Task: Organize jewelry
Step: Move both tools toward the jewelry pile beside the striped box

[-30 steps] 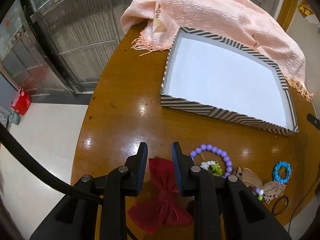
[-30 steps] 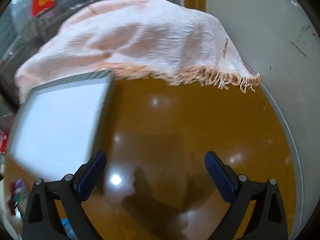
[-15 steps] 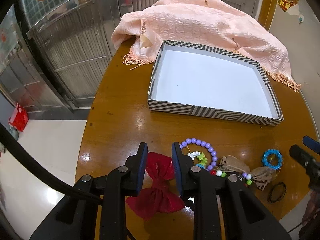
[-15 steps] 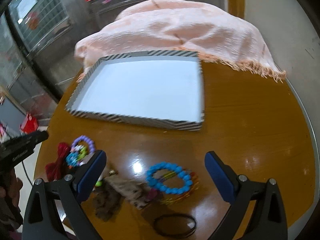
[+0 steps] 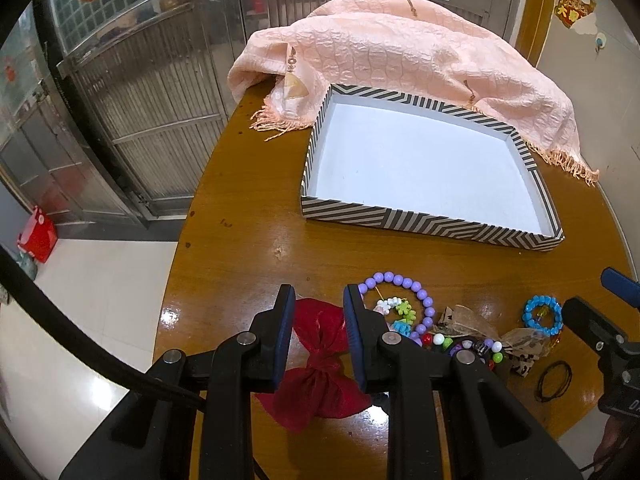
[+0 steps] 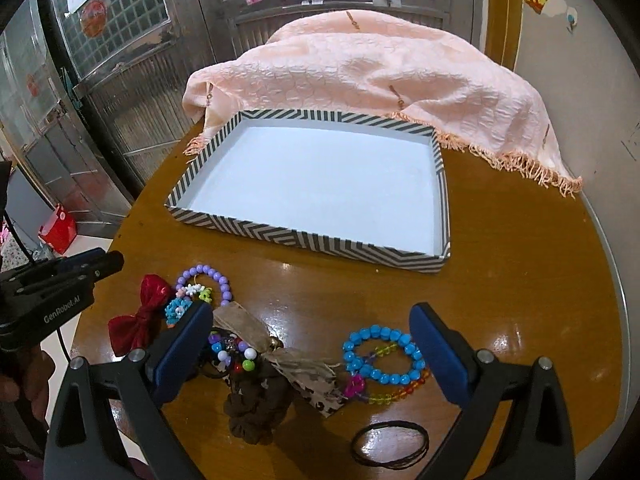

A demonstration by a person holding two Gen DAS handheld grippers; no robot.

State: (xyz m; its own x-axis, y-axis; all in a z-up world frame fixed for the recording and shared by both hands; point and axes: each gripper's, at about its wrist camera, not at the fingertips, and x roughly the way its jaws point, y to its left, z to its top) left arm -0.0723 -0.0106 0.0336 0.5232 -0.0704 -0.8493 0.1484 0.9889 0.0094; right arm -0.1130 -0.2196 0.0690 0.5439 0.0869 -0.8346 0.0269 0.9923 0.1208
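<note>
A striped tray (image 5: 432,226) (image 6: 304,240) with an empty white floor sits mid-table. Jewelry lies along the near edge: a red bow (image 5: 320,364) (image 6: 140,320), a purple bead bracelet (image 5: 400,282) (image 6: 208,274), a blue bead bracelet (image 5: 542,316) (image 6: 380,354), a brown leopard bow (image 6: 280,360), a brown scrunchie (image 6: 256,412) and a black hair tie (image 6: 390,444). My left gripper (image 5: 318,316) hovers over the red bow, jaws a narrow gap apart and empty. My right gripper (image 6: 310,344) is wide open above the blue bracelet and brown bow.
A pink fringed scarf (image 5: 400,60) (image 6: 380,80) drapes over the table's far side behind the tray. The round wooden table (image 5: 248,208) drops off at left to a tiled floor. A metal gate and a red bag (image 5: 36,236) stand beyond.
Both grippers have pulled back and up, so the tray looks farther and the jewelry pile came into the right wrist view. The right gripper swung left from the bare table.
</note>
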